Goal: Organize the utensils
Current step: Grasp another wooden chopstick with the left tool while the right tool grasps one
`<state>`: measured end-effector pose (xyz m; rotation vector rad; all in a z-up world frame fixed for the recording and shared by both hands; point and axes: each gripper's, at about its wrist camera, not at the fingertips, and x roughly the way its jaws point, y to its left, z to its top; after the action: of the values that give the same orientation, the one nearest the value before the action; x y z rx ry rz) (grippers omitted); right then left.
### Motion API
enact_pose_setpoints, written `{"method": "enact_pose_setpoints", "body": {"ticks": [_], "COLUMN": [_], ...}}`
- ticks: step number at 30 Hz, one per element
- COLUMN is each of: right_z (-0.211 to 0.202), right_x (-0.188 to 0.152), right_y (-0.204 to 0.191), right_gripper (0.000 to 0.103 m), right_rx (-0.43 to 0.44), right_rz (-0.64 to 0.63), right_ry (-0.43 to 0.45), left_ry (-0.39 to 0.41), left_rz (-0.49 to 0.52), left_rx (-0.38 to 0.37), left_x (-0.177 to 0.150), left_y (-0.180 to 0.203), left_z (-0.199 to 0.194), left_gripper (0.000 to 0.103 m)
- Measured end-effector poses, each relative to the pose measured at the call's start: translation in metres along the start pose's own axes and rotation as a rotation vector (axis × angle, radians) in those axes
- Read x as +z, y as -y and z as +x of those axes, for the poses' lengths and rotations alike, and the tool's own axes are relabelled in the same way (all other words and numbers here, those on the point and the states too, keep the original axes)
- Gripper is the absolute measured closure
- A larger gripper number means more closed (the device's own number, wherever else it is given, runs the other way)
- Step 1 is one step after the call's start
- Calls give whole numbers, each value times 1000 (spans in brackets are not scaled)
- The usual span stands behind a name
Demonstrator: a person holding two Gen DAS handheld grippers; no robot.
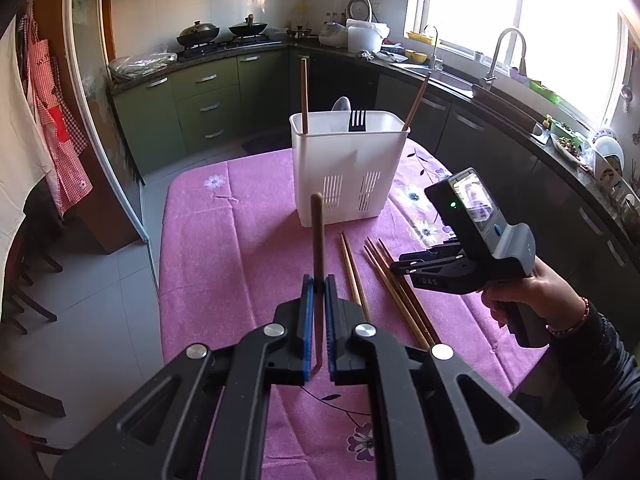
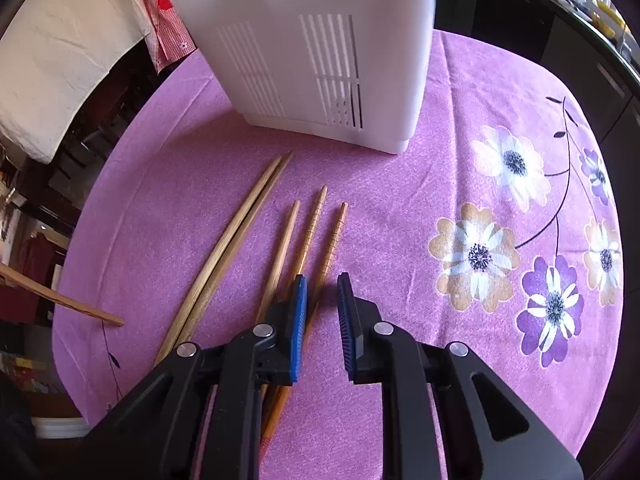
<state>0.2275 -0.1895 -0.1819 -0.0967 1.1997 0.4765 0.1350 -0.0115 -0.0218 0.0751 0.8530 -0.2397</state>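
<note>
1. Chopstick (image 1: 318, 248), dark brown, stood nearly upright in the left gripper (image 1: 319, 292), whose blue pads (image 1: 307, 320) were clamped tight on it above the near part of the table (image 1: 240, 208).
2. The same stick showed in the right wrist view as a thin slanted rod at the left edge, off the cloth.
3. The right gripper (image 2: 322, 288) pointed steeply down over the loose sticks; its jaws stood narrow but apart, with a clear gap between the pads.
4. The left pad (image 2: 298, 312) of that gripper lay over the ribbed sticks, yet nothing was pinched between the two; whether the pad touched a stick could not be told.
5. A hand (image 1: 520, 296) with a bead bracelet (image 1: 570, 318) gripped the right tool's handle at the right of the table.
6. Five chopsticks (image 2: 280, 240) lay on the pink cloth (image 2: 400, 208) just near of the bin (image 2: 304, 48): a pale pair (image 2: 240, 224) touching side by side on the left, then one plain and two ribbed ones fanned out to the right.
7. The white slotted bin stood on the far middle of the table.
8. Inside it stood one stick (image 1: 304, 96) at the left end, another (image 1: 417, 100) leaning at the right end, a black fork (image 1: 357, 121) and a spoon (image 1: 341, 104) between them.
</note>
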Motion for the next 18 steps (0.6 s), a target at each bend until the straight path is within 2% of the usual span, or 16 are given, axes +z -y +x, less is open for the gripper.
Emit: {"method": "enact_pose_setpoints", "body": {"ticks": [4,6,10,12,18], "right_z": [6,8,11,-1,-72], "right_x": [6,9,10,8,-10], "right_y": [-16,-23,-29,-26,-23], "right_gripper": [87,92,96,97,97], "right_rx": [-44,-76,-56,-27,40], "right_rz": [-35,-56,-47,-32,-4], "right_ry": [-11,-7,12,47,246], "left_ry": [0,0,-1,-1,-1], "left_rz": [-1,0,1,-2,-6], "left_rx": [-1,1,4,6,12], "left_x": [0,0,-1,0,0], "left_y": [0,-1,-3,-5,-6], "left_z": [0,0,0,0,0], "left_gripper": [97,97,98,97,97]}}
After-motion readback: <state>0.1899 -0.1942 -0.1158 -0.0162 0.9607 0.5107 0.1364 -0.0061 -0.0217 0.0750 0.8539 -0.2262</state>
